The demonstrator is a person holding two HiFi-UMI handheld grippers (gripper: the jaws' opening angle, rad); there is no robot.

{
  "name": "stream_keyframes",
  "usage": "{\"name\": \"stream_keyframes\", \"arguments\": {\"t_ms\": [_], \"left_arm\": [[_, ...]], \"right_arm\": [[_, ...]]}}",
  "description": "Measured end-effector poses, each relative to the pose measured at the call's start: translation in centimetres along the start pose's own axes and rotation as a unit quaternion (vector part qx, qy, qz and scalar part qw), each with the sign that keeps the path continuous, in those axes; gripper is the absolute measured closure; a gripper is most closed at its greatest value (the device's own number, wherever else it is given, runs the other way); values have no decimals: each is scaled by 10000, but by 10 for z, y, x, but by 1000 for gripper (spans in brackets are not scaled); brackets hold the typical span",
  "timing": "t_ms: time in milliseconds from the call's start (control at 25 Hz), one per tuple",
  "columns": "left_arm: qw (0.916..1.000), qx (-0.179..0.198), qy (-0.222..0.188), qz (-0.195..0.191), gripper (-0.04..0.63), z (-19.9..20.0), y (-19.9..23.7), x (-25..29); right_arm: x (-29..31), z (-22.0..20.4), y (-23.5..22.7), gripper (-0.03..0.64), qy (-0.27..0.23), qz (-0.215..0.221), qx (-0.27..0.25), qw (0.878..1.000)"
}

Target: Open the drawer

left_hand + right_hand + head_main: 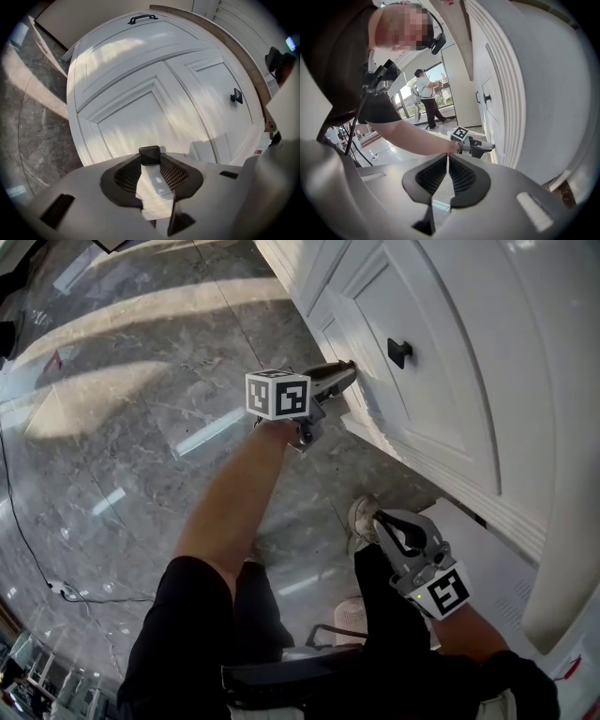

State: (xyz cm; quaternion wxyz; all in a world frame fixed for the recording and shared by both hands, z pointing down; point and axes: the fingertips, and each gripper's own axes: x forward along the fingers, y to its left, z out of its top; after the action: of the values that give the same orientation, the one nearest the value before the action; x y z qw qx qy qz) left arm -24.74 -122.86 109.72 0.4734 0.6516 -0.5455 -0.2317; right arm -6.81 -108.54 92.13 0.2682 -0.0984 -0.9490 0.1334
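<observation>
- Step in hand: the grasp. The left tool (348, 368) is closed on the small square black knob (149, 155) of the white painted panelled drawer front (133, 117). The knob is pinched at the very tips of the pads.
- The drawer is judged still shut. Its front sits low in the cabinet, just above the grey marble floor (141, 427), and no gap is seen around it.
- The right tool (382, 521) is closed and empty, and is held well apart from the drawer.
- Next move, as judged: a straight pull back along the tool's line is called for, with the pinch held firm. The hold is shallow, so slipping off the knob is the risk.
- The pinch itself is shown only in the left gripper view. In the head view the knob is hidden behind the tool tips.
- A second black knob (399, 352) on the neighbouring panel is seen in the head view too. The black bar handle (143, 18) higher up is shown only by the left gripper view.
- The right tool's meeting pads are read only from the right gripper view.
</observation>
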Motion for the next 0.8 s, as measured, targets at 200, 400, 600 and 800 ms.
{"name": "stream_keyframes", "arguments": {"t_ms": [200,400,600,800], "left_arm": [[9997,-140,143,-151,474,-6,-2,1],[9995,-210,214,-113,476,-7,-3,-2],[9994,-183,249,-128,476,-9,0,-15],[9994,-201,266,-106,476,-11,1,-24]], "right_arm": [[5,-7,2,617,92,74,25,9999],[10,-6,8,617,91,130,4,9999],[16,-11,14,617,134,168,14,9998],[23,-9,19,617,154,247,-58,9996]]}}
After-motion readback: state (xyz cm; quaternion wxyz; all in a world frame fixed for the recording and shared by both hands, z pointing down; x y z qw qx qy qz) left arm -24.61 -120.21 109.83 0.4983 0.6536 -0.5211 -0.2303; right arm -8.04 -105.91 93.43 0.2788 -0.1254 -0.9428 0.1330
